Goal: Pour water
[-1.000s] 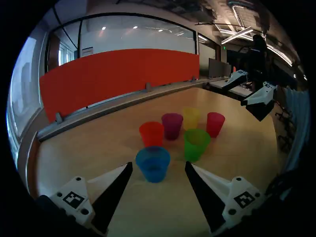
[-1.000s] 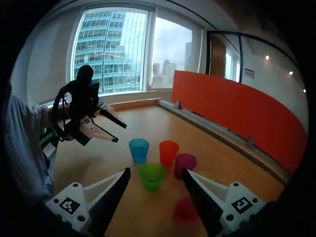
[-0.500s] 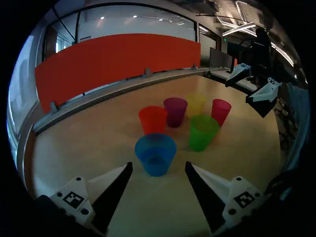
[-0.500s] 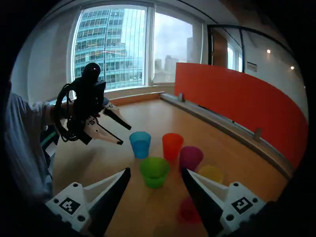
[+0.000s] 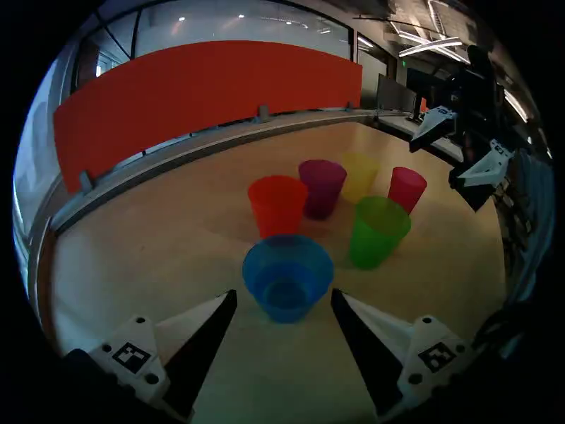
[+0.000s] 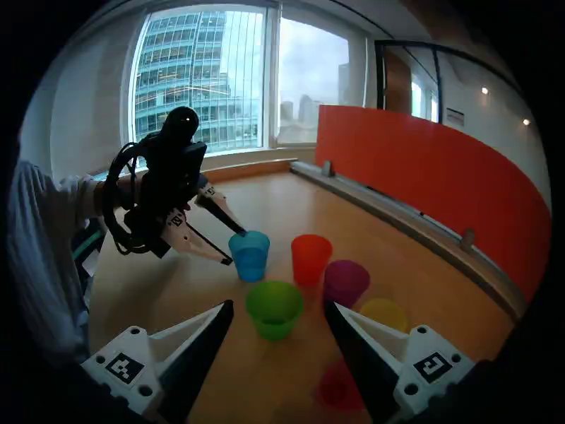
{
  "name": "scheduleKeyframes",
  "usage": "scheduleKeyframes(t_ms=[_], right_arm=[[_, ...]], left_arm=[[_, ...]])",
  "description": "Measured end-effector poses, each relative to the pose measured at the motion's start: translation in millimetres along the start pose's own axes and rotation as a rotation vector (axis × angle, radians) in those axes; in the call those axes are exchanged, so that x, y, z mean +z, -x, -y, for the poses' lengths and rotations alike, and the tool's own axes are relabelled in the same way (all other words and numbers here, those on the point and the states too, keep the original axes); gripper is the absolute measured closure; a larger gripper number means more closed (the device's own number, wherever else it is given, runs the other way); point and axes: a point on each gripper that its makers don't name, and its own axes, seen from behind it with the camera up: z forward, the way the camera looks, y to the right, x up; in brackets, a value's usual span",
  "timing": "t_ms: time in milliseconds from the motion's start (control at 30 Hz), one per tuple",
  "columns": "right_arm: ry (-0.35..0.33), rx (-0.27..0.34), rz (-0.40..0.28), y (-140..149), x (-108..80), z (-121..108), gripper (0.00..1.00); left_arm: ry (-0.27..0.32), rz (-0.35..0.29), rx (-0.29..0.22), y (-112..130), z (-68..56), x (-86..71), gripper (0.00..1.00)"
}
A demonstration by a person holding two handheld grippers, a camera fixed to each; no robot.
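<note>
Several plastic cups stand in a cluster on the wooden table. The blue cup (image 5: 287, 278) (image 6: 249, 255) is nearest my left gripper (image 5: 282, 311), which is open, its fingertips flanking the cup's base without touching. Behind the blue cup stand an orange cup (image 5: 277, 205) (image 6: 311, 258), a purple cup (image 5: 322, 187) (image 6: 345, 282), a yellow cup (image 5: 360, 176) (image 6: 383, 314), a green cup (image 5: 378, 230) (image 6: 274, 309) and a red cup (image 5: 407, 189) (image 6: 339, 385). My right gripper (image 6: 277, 318) is open, with the green cup between its fingertips. In the right gripper view the left gripper (image 6: 233, 247) reaches the blue cup.
A long orange panel (image 5: 198, 88) (image 6: 438, 184) runs along the table's far edge above a grey rail. Large windows (image 6: 205, 85) stand behind. A person's sleeve (image 6: 39, 261) holds the left gripper. The right gripper (image 5: 459, 155) hangs at the far right of the left gripper view.
My left gripper has moved forward to the blue cup, which is now larger and between its fingertips. The right gripper's view has shifted slightly; the green cup stays between its fingers.
</note>
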Motion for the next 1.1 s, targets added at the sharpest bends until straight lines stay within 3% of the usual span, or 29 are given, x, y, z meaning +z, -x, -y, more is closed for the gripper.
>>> scheduleKeyframes(t_ms=[400, 800, 1000, 1100], right_arm=[[-0.007, 0.006, 0.007, 1.8, 9.8, -3.1, 0.0], [-0.005, 0.005, 0.005, 2.7, 8.1, -6.3, 0.0], [-0.006, 0.004, 0.007, 4.0, 8.6, -6.0, 0.0], [-0.01, 0.004, 0.008, 4.3, 9.5, -4.8, 0.0]], left_arm=[[0.015, 0.015, 0.012, -9.7, 0.8, 18.2, 0.01], [0.006, 0.032, 0.032, -8.8, 0.5, 27.9, 0.01], [0.009, 0.042, 0.046, -7.0, -2.1, 31.1, 0.13], [0.011, 0.042, 0.044, -7.4, -2.5, 31.3, 0.13]])
